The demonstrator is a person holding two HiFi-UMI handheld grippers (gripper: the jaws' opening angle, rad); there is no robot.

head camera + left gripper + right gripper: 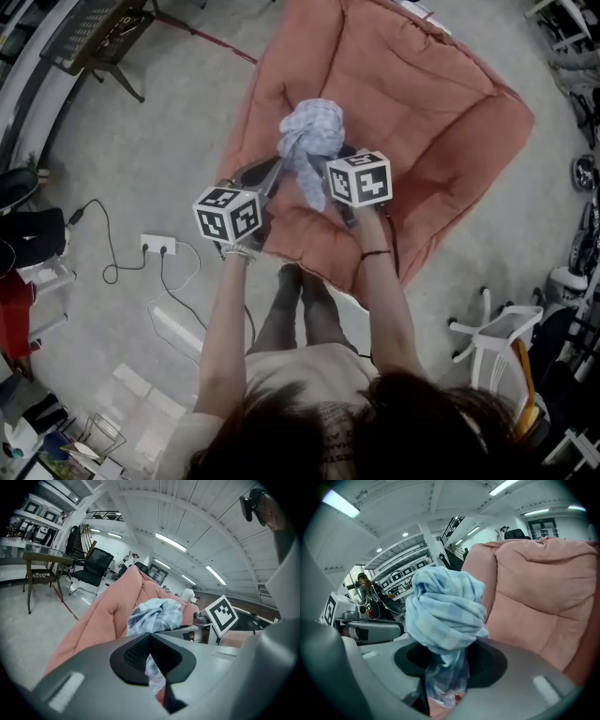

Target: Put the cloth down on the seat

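Cloth of pale blue check (312, 131), bunched into a tight wad, is hanging in the air over the salmon-pink padded armchair (422, 112), roughly above the front of its cushion and not yet lying on it. Both tools are sharing it: the left gripper (152, 658) is pinching a lower fold between nearly closed fingers (133, 660), and the right gripper (445, 674) is clamping a thicker tail of fabric, its fingers (485, 666) held partly apart by the bulk.

By my reading, the carrying part is done and the lowering is in hand. The next move is calling for both grippers to sink together toward the cushion, then let go once the wad is resting there.

Room is looking generous. The cushion is lying bare and wide, its raised arms and backrest well apart from the grippers. Only the front edge is sitting close beneath the person's wrists, so releasing short could be sending the cloth onto the grey floor (141, 159).
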